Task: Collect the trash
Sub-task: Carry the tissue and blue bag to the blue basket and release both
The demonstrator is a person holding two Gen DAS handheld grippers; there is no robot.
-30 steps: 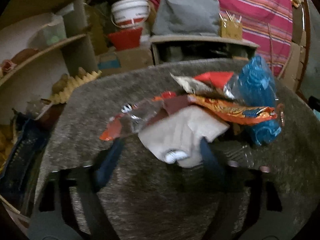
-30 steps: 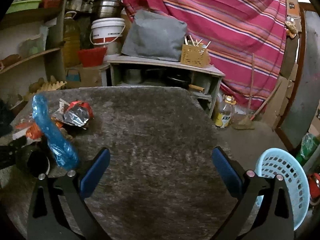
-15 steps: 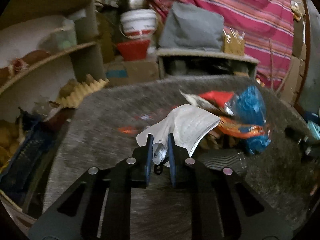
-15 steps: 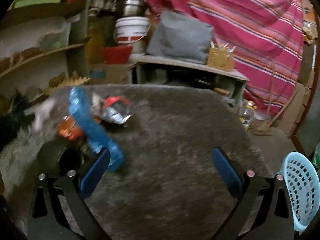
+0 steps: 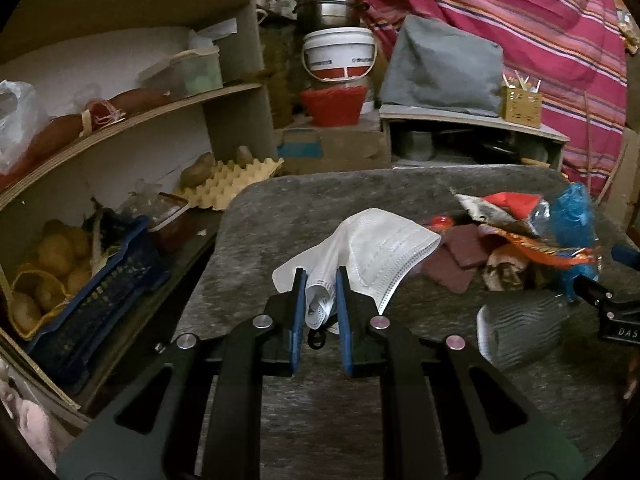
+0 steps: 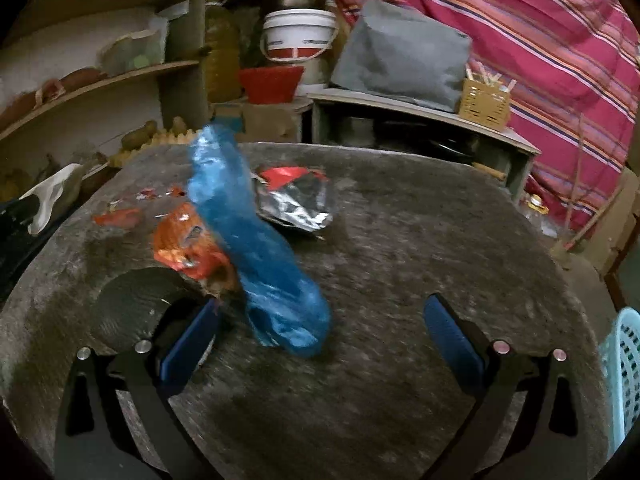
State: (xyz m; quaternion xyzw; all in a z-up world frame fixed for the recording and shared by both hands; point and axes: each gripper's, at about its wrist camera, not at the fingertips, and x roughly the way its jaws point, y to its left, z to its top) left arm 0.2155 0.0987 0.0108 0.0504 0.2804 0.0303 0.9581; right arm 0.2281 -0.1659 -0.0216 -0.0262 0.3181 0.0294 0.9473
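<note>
Left tool pinches one white mask; right tool gapes wide, seemingly empty.

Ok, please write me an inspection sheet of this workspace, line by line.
Surface: grey fuzzy table cover, worn.
Job's things: white face mask pinched in the left gripper; blue plastic bag, orange snack wrapper, silver-red wrapper, brown pads on the table.
Clutter: dark ribbed object beside the wrappers.
Grippers: left jaws shut on the mask; right gripper with jaws wide open around the blue bag's base.
Cables: nothing seen.
Surroundings: light blue basket at right; shelves with egg tray; striped cloth behind.
</note>
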